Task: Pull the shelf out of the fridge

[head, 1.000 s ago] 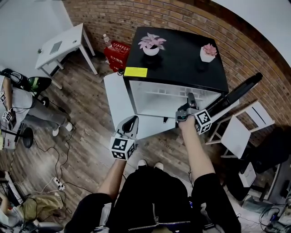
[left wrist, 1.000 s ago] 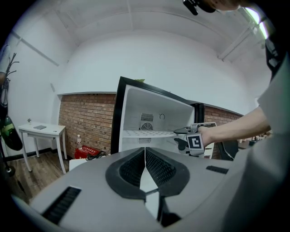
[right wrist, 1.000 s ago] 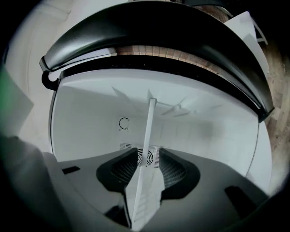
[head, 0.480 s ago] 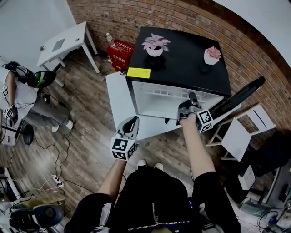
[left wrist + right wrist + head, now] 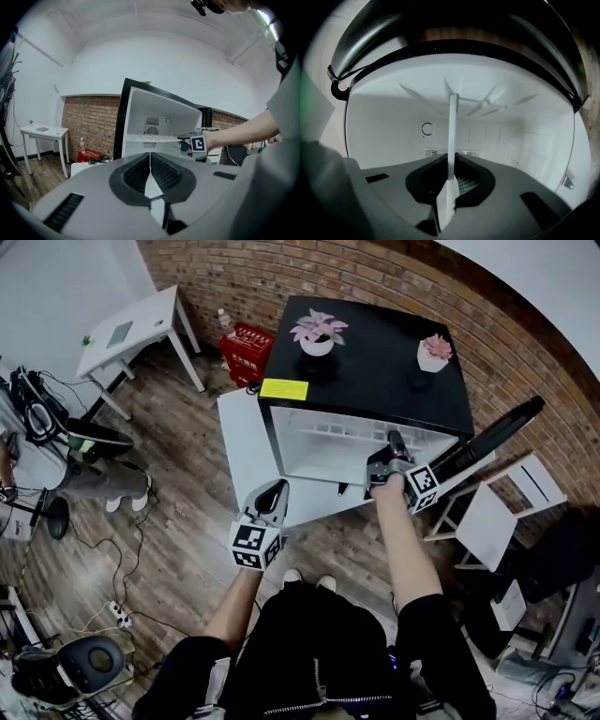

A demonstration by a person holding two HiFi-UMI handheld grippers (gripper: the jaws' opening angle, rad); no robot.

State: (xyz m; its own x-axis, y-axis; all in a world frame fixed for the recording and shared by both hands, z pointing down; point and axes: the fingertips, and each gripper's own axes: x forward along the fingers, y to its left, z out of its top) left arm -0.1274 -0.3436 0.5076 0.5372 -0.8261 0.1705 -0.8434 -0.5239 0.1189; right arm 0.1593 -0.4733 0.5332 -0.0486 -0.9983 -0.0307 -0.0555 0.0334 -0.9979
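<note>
The black mini fridge [image 5: 366,371] stands open with its white inside facing me. Its white shelf [image 5: 337,430] lies across the upper part of the inside. My right gripper [image 5: 395,442] is at the shelf's front edge on the right. In the right gripper view the shelf [image 5: 452,136] shows edge-on as a thin white strip between the pads of the right gripper [image 5: 450,180], whose jaws are opening slightly. My left gripper [image 5: 270,498] hangs low in front of the fridge door, shut and holding nothing. The left gripper view shows the left gripper [image 5: 150,161] and, beyond it, the shelf [image 5: 154,138].
The white fridge door [image 5: 246,451] is swung open to the left. Two potted plants [image 5: 315,332] [image 5: 431,350] stand on the fridge top. A red crate [image 5: 247,348] and a white table [image 5: 127,329] are at the back left. White chairs [image 5: 497,507] stand right. Cables cross the floor.
My right gripper has stayed at the shelf's front edge and the left one has not moved. The seated person at the left edge has shifted mostly out of view.
</note>
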